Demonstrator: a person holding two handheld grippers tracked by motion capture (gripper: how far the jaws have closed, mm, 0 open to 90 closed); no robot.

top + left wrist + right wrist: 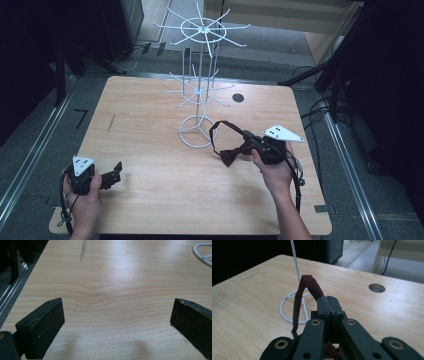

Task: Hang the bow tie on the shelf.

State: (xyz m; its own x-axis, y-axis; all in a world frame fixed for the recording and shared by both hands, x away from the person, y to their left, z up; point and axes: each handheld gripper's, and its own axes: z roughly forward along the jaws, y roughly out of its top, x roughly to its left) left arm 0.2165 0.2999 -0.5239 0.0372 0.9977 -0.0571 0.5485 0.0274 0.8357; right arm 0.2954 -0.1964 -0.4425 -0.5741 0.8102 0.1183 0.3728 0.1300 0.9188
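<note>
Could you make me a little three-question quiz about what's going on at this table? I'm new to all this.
1. True or false: the left claw is open with nothing between its jaws.
2. What does the right claw grip? A. a cable B. the strap of the dark red bow tie C. the stand's ring base
3. What white thing stands mid-table?

Key: 1 true. 2 B. 3 the white wire display stand.

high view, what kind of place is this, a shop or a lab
Most likely a lab or recording room, not a shop: one bare wooden table, a white wire display rack with nothing hung on it, cables on the floor and dark surroundings.
</note>
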